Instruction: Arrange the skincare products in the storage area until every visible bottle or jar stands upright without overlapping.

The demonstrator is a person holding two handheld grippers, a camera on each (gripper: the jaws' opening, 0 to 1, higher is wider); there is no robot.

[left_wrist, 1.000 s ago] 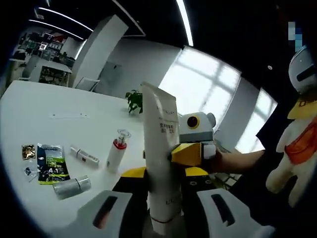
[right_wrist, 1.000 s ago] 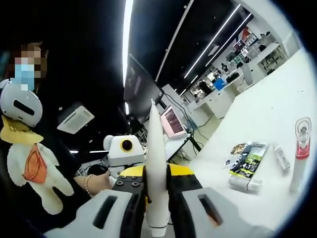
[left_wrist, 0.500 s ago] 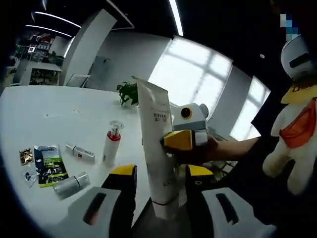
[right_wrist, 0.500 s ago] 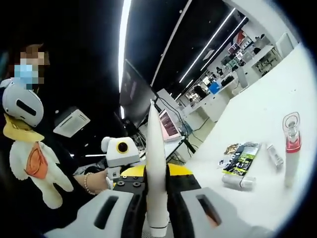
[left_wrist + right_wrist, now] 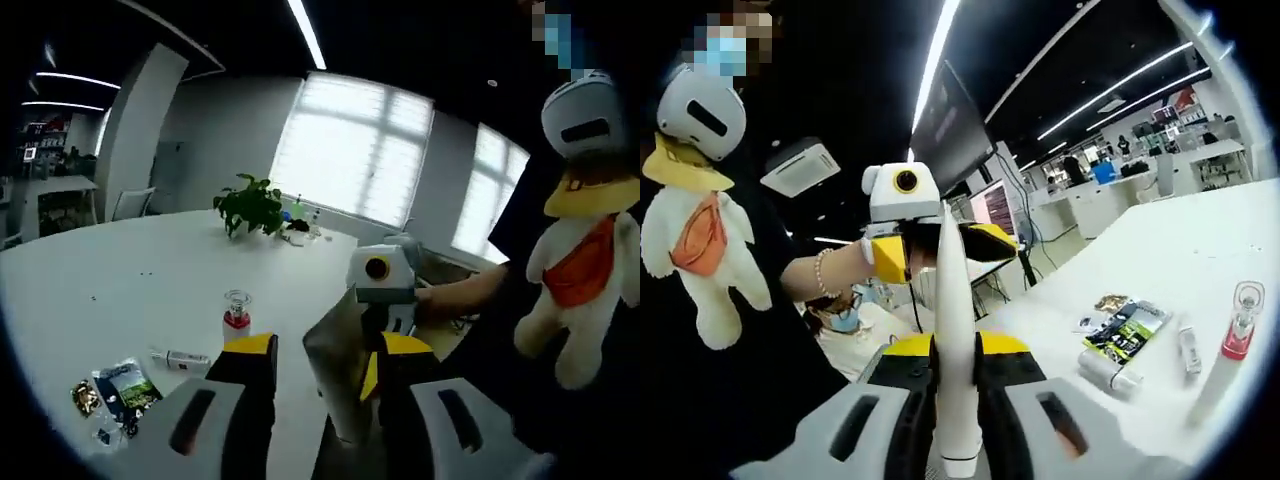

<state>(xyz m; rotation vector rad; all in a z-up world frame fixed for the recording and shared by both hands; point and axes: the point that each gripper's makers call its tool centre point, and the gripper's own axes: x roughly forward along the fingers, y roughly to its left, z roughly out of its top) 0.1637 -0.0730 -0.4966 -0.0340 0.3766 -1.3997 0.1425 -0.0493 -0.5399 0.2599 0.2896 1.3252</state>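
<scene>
Right tongs clamp the white tube; left tongs gape around it, above open table.

A tall white plastic tube stands upright with its flat crimped end on top and its cap at the bottom. On the white table, a slim white bottle with a red collar and clear cap stands upright. A small white tube and a grey cylinder bottle lie flat, well apart from it
</scene>
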